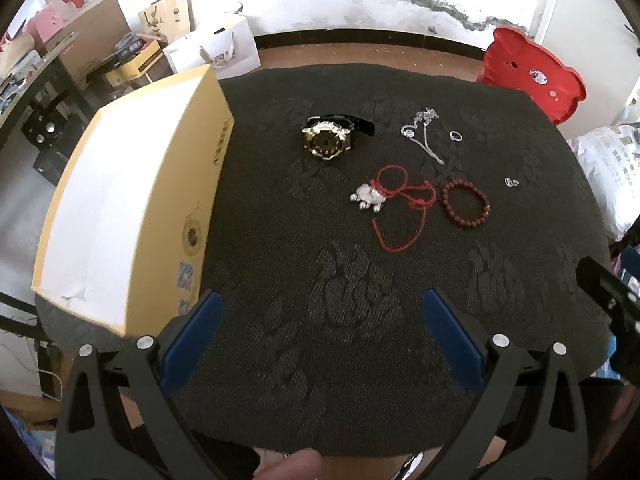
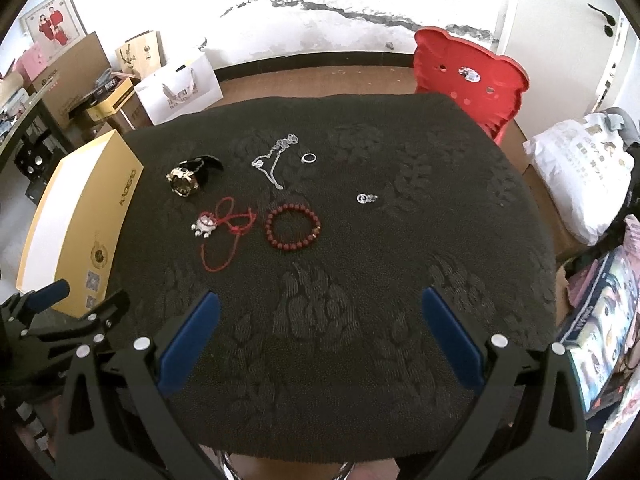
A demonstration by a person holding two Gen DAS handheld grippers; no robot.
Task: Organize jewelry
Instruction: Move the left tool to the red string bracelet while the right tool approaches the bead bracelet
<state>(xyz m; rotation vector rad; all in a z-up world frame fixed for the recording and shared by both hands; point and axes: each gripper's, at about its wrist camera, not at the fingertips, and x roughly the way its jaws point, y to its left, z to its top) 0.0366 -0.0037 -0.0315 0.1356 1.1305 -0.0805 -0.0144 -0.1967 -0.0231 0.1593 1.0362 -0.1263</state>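
Jewelry lies spread on a black patterned cloth point(image 1: 340, 300) point(image 2: 400, 280). A gold and black watch point(image 1: 327, 141) point(image 2: 185, 181) lies at the back. A silver chain necklace point(image 1: 423, 133) point(image 2: 276, 160) and a silver ring point(image 1: 456, 136) point(image 2: 309, 157) lie to its right. A silver charm on a red cord point(image 1: 370, 197) point(image 2: 208, 225), a red bead bracelet point(image 1: 466, 204) point(image 2: 294, 224) and a small silver earring point(image 1: 511, 182) point(image 2: 366, 199) lie nearer. A yellow and white box point(image 1: 120, 216) point(image 2: 76, 220) stands at the left. My left gripper point(image 1: 320, 332) and right gripper point(image 2: 320, 328) are open, empty, near the front edge.
A red plastic chair point(image 1: 532, 76) point(image 2: 472, 76) stands behind the table at the right. Cardboard boxes and paper bags point(image 1: 208, 48) point(image 2: 180, 88) stand at the back left. White bags point(image 2: 584, 172) and printed boxes point(image 2: 604, 332) lie to the right.
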